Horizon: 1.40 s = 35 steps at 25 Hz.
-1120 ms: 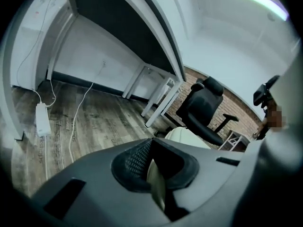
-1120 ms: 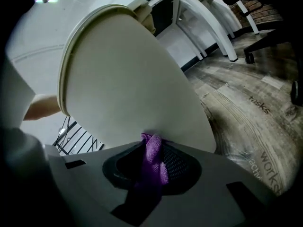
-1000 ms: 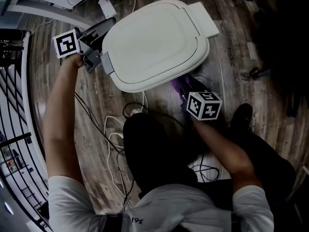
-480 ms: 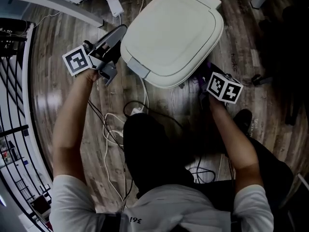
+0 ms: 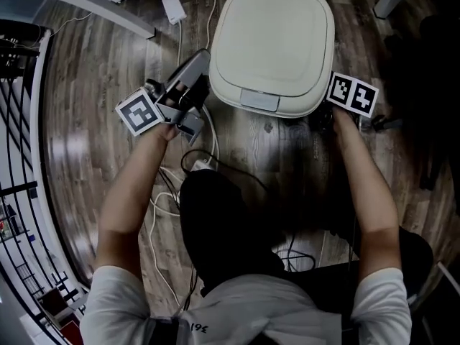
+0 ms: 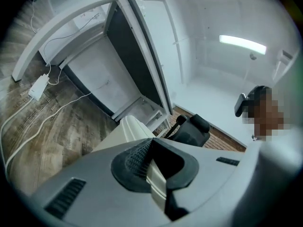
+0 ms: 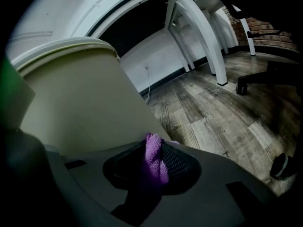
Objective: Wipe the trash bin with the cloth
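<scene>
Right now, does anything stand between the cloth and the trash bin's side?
Nothing visible does. The purple cloth, clamped in the right hand-held gripper, faces the trash bin close up, with only its bare side wall ahead.

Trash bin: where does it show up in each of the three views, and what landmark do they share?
Head view: trash bin top centre, lid closed.
Left gripper view: its cream edge, low centre.
Right gripper view: its wall fills the left half.
Shared landmark: white desk frame.
</scene>
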Tool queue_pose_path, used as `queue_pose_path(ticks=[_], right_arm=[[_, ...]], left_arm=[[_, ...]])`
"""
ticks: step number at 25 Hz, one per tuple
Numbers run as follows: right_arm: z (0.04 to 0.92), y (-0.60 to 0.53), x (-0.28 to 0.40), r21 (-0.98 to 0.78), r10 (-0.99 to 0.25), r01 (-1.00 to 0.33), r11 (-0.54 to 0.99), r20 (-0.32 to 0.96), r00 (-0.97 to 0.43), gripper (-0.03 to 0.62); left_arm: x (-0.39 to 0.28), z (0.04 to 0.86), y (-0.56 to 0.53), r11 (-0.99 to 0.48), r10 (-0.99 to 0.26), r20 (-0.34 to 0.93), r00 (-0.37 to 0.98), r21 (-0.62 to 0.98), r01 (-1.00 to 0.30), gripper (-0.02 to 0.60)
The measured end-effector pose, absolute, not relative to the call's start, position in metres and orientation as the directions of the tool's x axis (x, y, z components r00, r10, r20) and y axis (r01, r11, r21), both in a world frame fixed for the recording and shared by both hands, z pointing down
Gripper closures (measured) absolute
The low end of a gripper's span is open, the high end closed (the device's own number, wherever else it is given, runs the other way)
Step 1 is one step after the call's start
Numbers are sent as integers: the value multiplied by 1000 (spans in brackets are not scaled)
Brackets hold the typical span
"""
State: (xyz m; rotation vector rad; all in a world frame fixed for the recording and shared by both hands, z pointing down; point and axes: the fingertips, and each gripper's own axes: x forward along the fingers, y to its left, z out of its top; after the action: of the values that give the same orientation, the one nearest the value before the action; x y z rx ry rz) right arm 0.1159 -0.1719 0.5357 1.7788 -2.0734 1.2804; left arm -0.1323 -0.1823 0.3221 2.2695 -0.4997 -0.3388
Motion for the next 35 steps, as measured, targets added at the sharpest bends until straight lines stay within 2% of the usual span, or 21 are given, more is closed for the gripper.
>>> queue_pose_path(ticks=[8,24,35], right_arm=[[525,-187,123,-469,-725,-882,-52,625,-289,508],[515,-237,116,-566,-758,-824,-4,540,-367,511],[511,-246,113,-524,-755,-850,54,535,-378,511]], left_arm=[[-124,321,-171,-608,-484,-117,867,757,-237,578],[-137,322,-177,-565,-591,-142,794,775,-282,578],[-138,323,-179,-565,-609,-146,780,769,-297,578]])
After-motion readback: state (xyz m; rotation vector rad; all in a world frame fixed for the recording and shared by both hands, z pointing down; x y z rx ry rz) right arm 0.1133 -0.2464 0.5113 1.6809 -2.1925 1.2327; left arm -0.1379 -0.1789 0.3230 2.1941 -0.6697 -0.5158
